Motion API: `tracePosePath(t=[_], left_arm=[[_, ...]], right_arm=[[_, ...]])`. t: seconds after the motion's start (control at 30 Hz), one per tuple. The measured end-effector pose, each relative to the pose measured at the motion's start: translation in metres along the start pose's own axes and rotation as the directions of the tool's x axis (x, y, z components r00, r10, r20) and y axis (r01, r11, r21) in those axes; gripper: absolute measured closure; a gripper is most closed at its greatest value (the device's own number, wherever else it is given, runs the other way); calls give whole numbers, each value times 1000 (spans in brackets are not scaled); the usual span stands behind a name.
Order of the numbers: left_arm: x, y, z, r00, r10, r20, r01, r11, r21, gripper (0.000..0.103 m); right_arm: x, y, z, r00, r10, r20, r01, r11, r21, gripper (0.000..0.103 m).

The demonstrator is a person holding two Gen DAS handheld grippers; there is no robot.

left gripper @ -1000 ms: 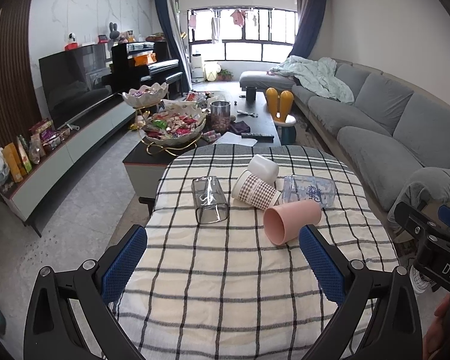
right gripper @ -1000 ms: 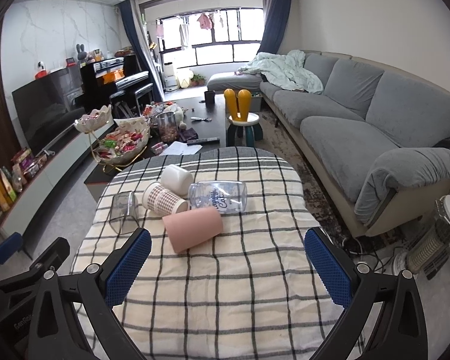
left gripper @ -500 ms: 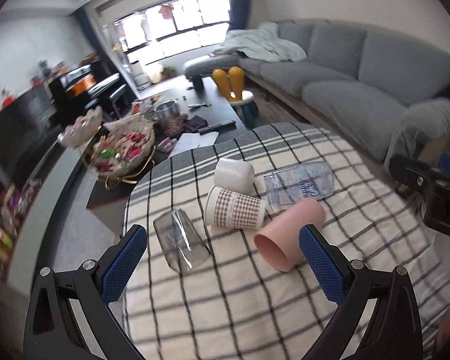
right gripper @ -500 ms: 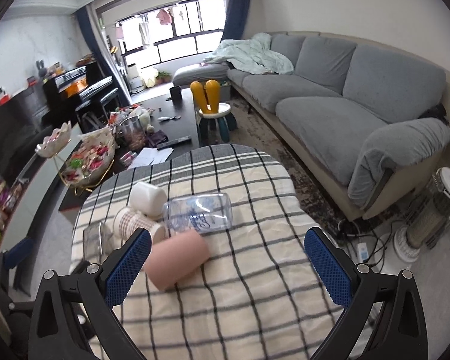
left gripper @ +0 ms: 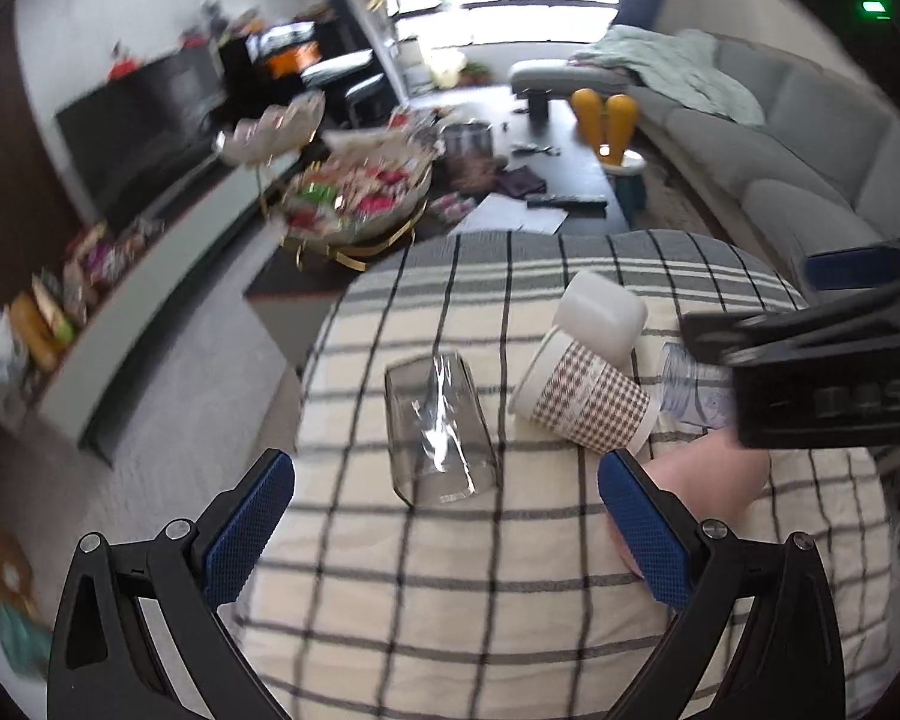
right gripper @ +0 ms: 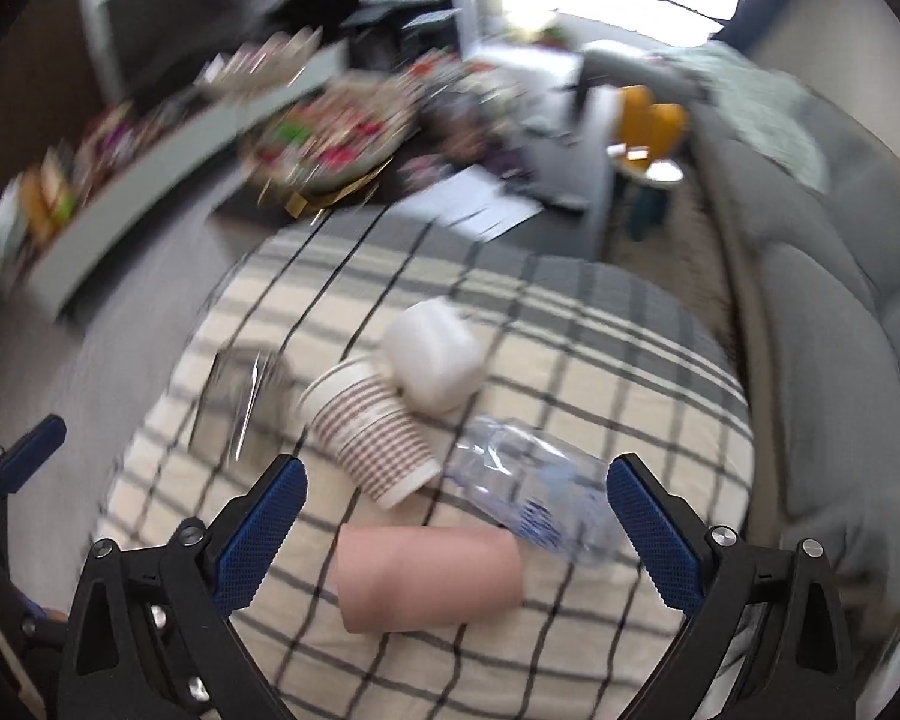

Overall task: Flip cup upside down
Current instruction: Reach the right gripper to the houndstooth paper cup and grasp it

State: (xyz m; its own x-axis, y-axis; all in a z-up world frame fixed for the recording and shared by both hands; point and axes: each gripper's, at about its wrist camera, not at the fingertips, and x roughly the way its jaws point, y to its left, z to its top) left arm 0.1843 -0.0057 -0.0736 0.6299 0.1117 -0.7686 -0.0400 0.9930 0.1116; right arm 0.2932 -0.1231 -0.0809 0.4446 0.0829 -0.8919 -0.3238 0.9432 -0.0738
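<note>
Pink plastic cup (right gripper: 429, 577) lies on its side on the checked tablecloth (right gripper: 510, 660), nearest the right gripper (right gripper: 456, 531), at its six o'clock, long axis running three to nine; which end is the mouth I cannot tell. Nothing is flipped yet. Both grippers hold nothing, jaws wide apart; the left gripper (left gripper: 444, 525) faces the clear glass tumbler (left gripper: 438, 429) at twelve o'clock.

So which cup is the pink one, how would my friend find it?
Look at the round table with the checked cloth. Five cups lie on their sides there; the pink cup lies nearest, between the right gripper's open fingers. It is the only plain pink one, beside a clear printed cup.
</note>
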Motion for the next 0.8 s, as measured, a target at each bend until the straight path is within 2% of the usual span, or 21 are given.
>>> tracePosePath(t=[0.07,0.2,0.3,0.4,0.47,0.6,0.8], left_arm=[[5,0,-4,1000,-1,-22,0,999,-50,0],[13,5,-17,997,31,-75,-44,985,-165,0],[18,19,-31,987,89,-134,-126,947,-296,0],[22,27,-39,980,117,-162,-169,919,-355,0],[27,33,-41,978,125,-168,-182,906,-383,0],[45,40,-42,971,118,-209,-194,897,-396,0],[65,39,-48,965,90,-248,-182,908,-378,0]], right_arm=[[19,15,11,998,15,-68,-22,995,-94,6],[49,30,22,984,29,-173,-64,977,-201,11],[68,40,26,971,29,-237,-89,965,-247,14],[85,50,25,955,19,-295,-110,950,-293,17],[95,54,26,947,8,-320,-113,944,-310,19],[113,56,27,934,-8,-356,-113,942,-317,20],[133,61,26,926,-17,-377,-111,942,-316,26]])
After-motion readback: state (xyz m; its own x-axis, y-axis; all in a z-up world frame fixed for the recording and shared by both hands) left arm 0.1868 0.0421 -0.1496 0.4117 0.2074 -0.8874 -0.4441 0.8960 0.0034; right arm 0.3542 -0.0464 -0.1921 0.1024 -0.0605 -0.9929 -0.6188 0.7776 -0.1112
